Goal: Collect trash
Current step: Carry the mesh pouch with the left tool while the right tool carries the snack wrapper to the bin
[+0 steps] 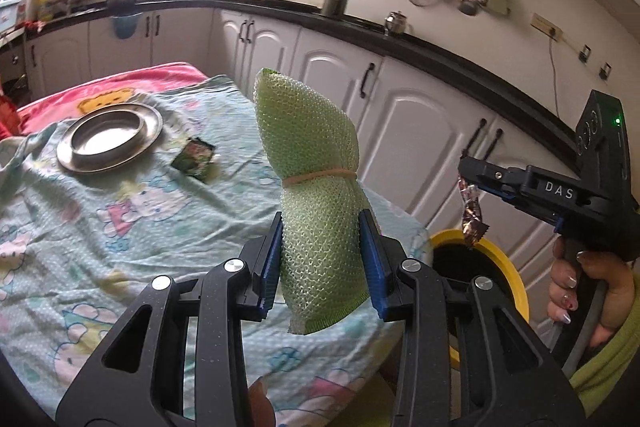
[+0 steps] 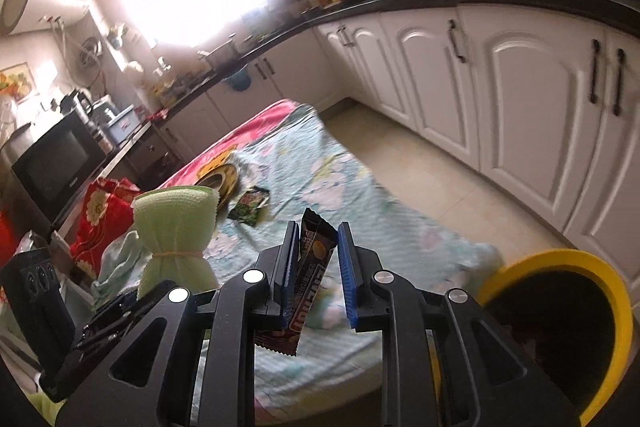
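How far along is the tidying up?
Midway. In hand: the left gripper holds a green mesh bundle, the right gripper a brown wrapper near the yellow-rimmed bin. Left: a green packet beside the steel plate. The bin's contents can't be made out.

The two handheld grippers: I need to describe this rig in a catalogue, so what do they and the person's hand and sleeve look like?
Both grippers, left and right, are matte black linkages with silver pivot bolts and ribbed blue pads. The right one, seen from the left wrist view, reads "DAS", shows a green light and trails a grey cable. The hand has painted nails; the sleeve is lime green.
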`<move>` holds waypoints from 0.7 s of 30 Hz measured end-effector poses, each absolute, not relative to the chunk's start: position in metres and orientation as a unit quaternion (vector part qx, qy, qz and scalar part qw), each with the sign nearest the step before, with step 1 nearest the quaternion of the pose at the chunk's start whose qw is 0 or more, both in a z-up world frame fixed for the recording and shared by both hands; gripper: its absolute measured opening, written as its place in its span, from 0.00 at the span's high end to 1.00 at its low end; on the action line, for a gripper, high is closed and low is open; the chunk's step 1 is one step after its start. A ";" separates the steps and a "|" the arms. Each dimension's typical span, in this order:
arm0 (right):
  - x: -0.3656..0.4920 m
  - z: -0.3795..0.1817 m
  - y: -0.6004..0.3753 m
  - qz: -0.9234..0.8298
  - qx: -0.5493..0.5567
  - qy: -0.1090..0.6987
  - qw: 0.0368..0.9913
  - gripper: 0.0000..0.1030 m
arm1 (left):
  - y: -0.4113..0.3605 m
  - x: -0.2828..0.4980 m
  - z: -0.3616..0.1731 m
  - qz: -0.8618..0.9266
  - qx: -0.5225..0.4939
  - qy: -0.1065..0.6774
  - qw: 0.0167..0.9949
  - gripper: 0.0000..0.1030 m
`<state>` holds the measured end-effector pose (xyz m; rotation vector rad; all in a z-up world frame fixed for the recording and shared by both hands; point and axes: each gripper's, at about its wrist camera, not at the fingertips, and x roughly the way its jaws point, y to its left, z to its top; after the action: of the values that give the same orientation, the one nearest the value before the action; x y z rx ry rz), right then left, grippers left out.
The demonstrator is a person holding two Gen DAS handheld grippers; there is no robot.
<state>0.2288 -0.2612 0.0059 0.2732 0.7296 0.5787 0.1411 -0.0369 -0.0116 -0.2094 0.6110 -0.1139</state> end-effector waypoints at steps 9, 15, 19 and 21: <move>0.211 0.002 -0.319 0.227 0.145 0.336 0.902 0.81 | -0.083 0.143 -0.017 -0.107 -0.070 0.311 0.942 0.72; 0.200 -0.006 -0.349 0.199 0.155 0.332 0.909 0.81 | -0.108 0.143 -0.025 -0.132 -0.055 0.321 0.936 0.72; 0.192 -0.012 -0.370 0.175 0.159 0.328 0.915 0.81 | -0.123 0.145 -0.031 -0.148 -0.047 0.329 0.931 0.72; 0.190 -0.016 -0.378 0.163 0.159 0.327 0.917 0.81 | -0.130 0.145 -0.034 -0.158 -0.043 0.333 0.928 0.72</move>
<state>0.1896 -0.3779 -0.0159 0.3264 0.6725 0.3358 0.1454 -0.1305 -0.0342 -0.0888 0.6828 -0.3244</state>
